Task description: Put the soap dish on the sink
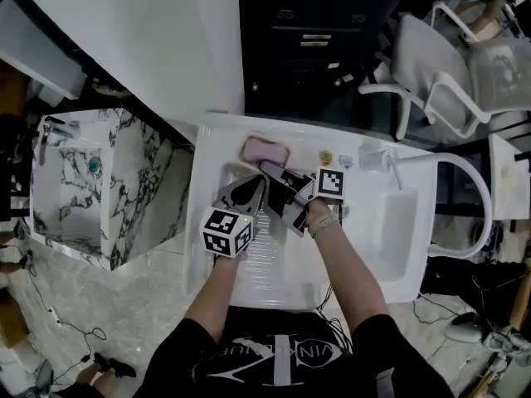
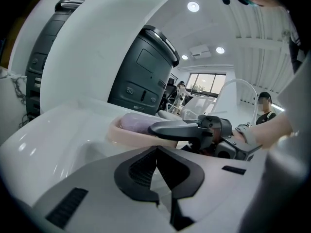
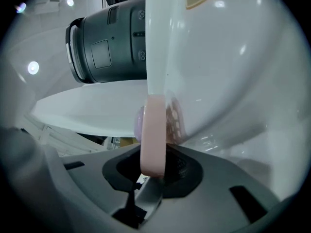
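R tongs [image 3: 152, 171] clamped on pink oval plastic soap dish [image 3: 153, 135], purple soap bar [image 2: 138, 122] inside | dish at white ceramic sink [image 1: 207, 160] back ledge | L tongs [image 2: 156, 155] closed, empty

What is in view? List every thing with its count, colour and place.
sink: one, white, in front of the person
soap dish: one, pink, at the sink's far rim, held by its edge
soap: one, purple, in the soap dish
sticker: one, yellow, on the sink's far rim
marble vanity: one, white with black veins, left of the sink
chairs: two, pale grey, far right
cabinet: one, black, behind the sink
right claw: one, grey with black pads, shut on the soap dish's edge
left claw: one, grey with black pads, shut and empty, beside the right claw
forearms: two, below black sleeves, over the sink
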`<state>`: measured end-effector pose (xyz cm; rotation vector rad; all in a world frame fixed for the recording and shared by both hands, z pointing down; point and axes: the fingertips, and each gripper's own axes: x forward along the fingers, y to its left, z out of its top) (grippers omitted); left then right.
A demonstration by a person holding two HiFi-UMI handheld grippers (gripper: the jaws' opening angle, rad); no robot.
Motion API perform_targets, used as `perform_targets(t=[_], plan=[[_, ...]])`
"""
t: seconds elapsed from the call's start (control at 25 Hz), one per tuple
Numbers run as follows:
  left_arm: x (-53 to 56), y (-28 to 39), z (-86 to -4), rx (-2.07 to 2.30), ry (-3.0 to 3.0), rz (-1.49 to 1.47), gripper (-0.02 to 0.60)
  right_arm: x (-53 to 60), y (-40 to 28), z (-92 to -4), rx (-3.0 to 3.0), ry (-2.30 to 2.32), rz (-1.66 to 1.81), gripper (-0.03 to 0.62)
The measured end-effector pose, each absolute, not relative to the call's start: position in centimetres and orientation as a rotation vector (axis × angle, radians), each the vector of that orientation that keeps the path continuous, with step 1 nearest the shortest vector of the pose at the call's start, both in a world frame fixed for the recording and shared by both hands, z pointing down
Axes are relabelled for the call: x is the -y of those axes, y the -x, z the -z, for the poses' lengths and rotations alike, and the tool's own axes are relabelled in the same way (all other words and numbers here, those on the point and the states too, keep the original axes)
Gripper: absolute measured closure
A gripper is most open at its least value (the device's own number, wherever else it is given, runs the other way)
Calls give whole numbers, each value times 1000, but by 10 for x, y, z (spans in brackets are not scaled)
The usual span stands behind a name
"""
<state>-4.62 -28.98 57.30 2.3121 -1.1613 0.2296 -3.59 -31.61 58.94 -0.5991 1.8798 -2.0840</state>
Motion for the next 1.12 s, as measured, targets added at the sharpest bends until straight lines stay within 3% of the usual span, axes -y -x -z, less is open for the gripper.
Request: perform_targets(t=[0.44,0.8,1.12], plan=[[291,45,-574,1126,-2301,-210,565,316,36,-588,-1801,541,2111,499],[289,41,-578,1091,-2287,-230,565,314,37,-576,-1872,520,2126,330],[290,39,-578,1062,-2270,-219,565,309,39,-576,-1994,574,2127,293]])
